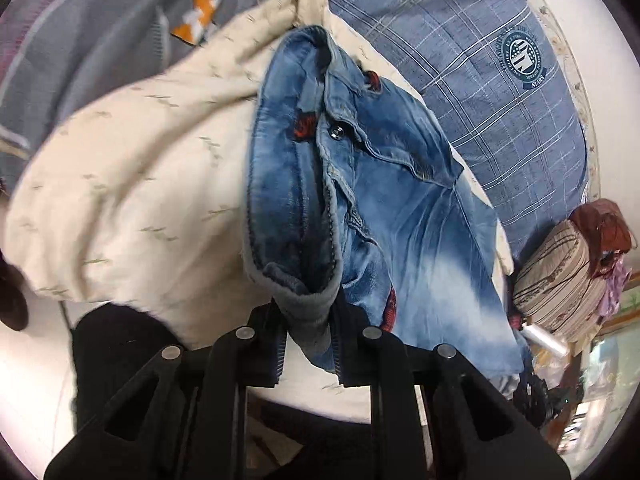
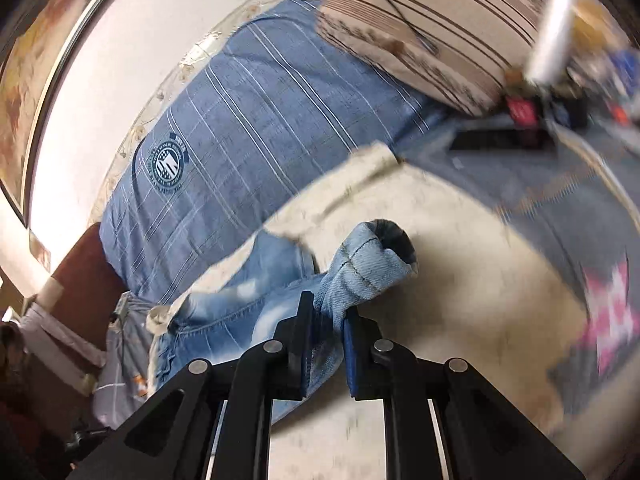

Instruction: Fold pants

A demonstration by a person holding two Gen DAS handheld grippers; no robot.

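Faded blue jeans (image 1: pixel 384 208) with a metal button and red patches lie over a cream blanket (image 1: pixel 132 184). In the left wrist view my left gripper (image 1: pixel 308 320) is shut on the bunched waistband of the jeans, whose grey lining sits between the pads. In the right wrist view my right gripper (image 2: pixel 326 320) is shut on a hemmed leg end of the jeans (image 2: pixel 368 264), which bulges out past the fingertips above the cream blanket (image 2: pixel 460 280). The view there is blurred.
A blue plaid pillow (image 1: pixel 480 92) with a round crest lies behind the jeans, also the blue plaid pillow (image 2: pixel 240 132) in the right view. A striped beige cushion (image 1: pixel 560 280) sits at the right. Grey patterned bedding (image 1: pixel 80 40) lies at the left.
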